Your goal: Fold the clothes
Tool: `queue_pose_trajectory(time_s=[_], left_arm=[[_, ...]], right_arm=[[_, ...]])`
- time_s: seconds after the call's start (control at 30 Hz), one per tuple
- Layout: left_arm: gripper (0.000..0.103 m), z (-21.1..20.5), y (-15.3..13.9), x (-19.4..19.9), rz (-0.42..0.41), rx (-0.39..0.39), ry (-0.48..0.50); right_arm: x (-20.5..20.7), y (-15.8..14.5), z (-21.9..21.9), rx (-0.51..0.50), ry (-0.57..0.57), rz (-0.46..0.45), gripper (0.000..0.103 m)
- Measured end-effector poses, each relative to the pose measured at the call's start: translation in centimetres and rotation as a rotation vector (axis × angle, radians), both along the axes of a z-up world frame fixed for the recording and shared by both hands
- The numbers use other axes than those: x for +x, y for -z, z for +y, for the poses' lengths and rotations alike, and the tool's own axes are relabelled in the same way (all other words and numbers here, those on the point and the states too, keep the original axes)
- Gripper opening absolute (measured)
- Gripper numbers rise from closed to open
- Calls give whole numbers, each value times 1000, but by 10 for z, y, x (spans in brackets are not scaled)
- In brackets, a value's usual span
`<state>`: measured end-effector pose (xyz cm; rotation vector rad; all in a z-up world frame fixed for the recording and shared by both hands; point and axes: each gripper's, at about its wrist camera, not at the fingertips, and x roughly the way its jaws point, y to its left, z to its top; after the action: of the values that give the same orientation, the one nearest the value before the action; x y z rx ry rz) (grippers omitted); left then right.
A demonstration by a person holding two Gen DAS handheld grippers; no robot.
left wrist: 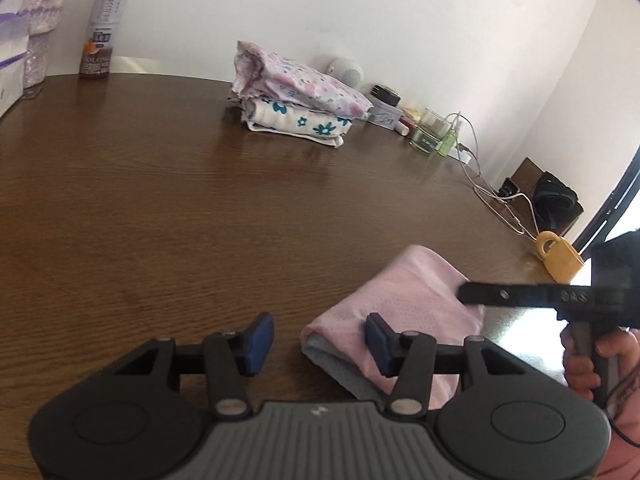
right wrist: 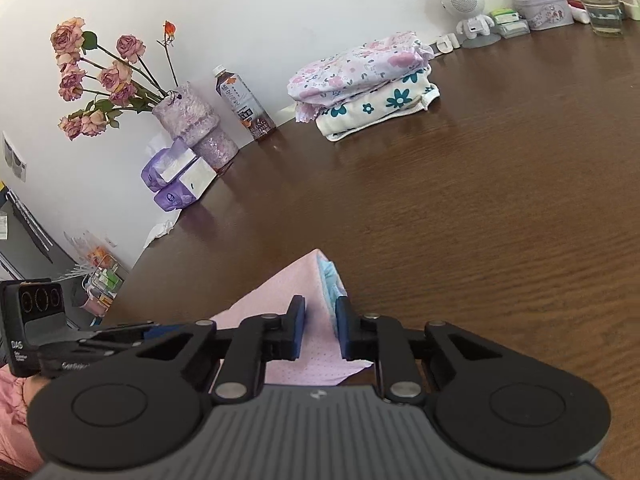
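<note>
Pink perforated fabric with a pale blue layer underneath makes up the folded garment [left wrist: 394, 312], which lies on the dark brown wooden desk [left wrist: 200, 208] at its near edge, just in front of both tools. The left tool [left wrist: 320, 340] hovers low over the folded end with its blue-padded fingers spread wide apart, one pad above the cloth and the other over bare wood; nothing is between them. The right tool [right wrist: 320, 330] has its jaws partly drawn in on either side of the pink cloth, a gap left between the pads, and I cannot tell whether they pinch it. In the left wrist view that tool reaches in from the side, held by a hand [left wrist: 588, 364].

Well apart, towards the white wall, sits a stack of two folded floral garments [right wrist: 360, 84], pink-flowered over teal-flowered. Beside it stand a brown tea bottle [right wrist: 244, 102], a lilac vase of dried roses [right wrist: 192, 128] and purple tissue packs [right wrist: 176, 176]. A small white robot-shaped speaker [right wrist: 466, 8] and a clear drinking glass [right wrist: 598, 0] stand further along.
</note>
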<state>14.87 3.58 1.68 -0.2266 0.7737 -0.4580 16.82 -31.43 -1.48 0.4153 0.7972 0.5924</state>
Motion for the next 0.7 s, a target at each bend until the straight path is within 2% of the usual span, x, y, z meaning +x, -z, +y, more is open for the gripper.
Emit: queue_pose_trajectory(time_s=[0.13,0.2,0.27,0.3,0.33,0.37,0.4,0.47,0.53,0.7], left_arm=[[54,9,-2,7,-26,38,-58],[54,15,-3,5,-14,10,-81],[60,20,-7,-1,-11,-29,-83],[64,22,-9,-6,-14,-47,-84],[68,24,-11,-10,-15,-67,-84],[70,25,-11,-14,-5,-94,-83],[74,27,-11,-17,7,-123,-82],[77,29,-7,-21,50,-184,-82],[77,29,-1,-20,109,-234,-84],[77,26,5,-12,135,-246,-82]], right_arm=[[-36,1,2,24,5,11,18],[-54,1,5,31,3,9,18],[-67,-3,6,44,-1,-10,20],[-73,-5,6,51,-3,-22,32],[-78,-8,5,55,1,-37,52],[-78,-10,2,56,15,-46,59],[-75,-11,-1,59,32,-47,61],[-69,-10,-7,73,61,-39,62],[-55,-3,-12,109,81,7,62],[-31,14,-6,155,75,78,62]])
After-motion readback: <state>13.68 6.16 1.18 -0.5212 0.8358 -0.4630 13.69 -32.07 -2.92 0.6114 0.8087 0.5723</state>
